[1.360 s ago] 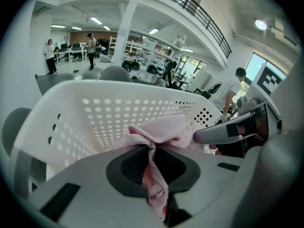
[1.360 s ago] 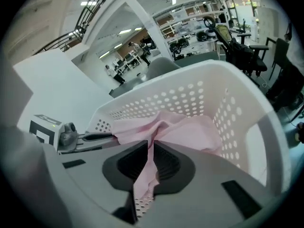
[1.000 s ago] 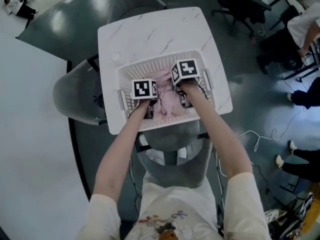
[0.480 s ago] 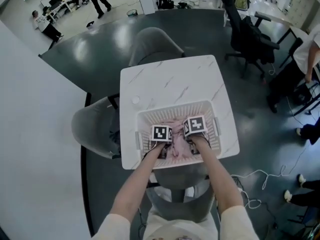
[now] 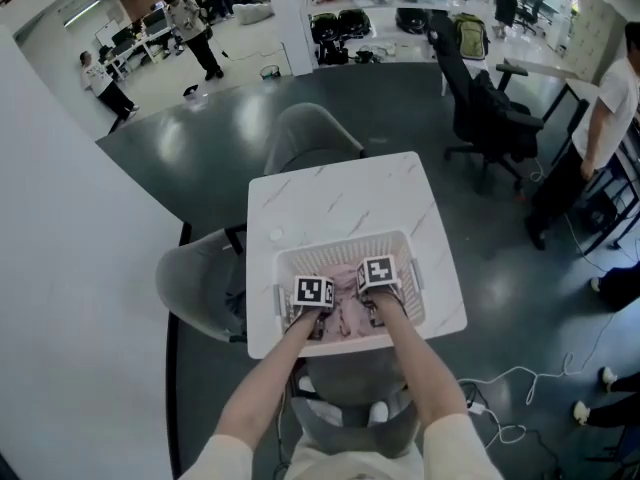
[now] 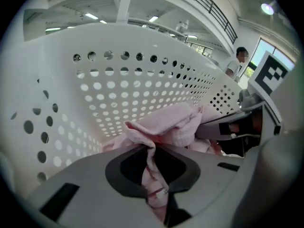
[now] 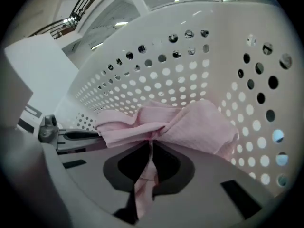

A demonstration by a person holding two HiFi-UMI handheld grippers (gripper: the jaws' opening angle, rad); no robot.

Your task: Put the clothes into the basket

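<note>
Head view shows the pink cloth [image 5: 346, 316] lying inside the basket [image 5: 345, 245], stretched crosswise between the left tongs [image 6: 154, 171] and the right tongs [image 7: 151, 164], each clamped shut on its own end.

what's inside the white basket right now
A bunched pink garment lies in the basket, pinched by the left claw and right claw. Anything beneath the cloth is covered.

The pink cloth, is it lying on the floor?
No, the pink cloth sits inside the white basket on the table.
</note>
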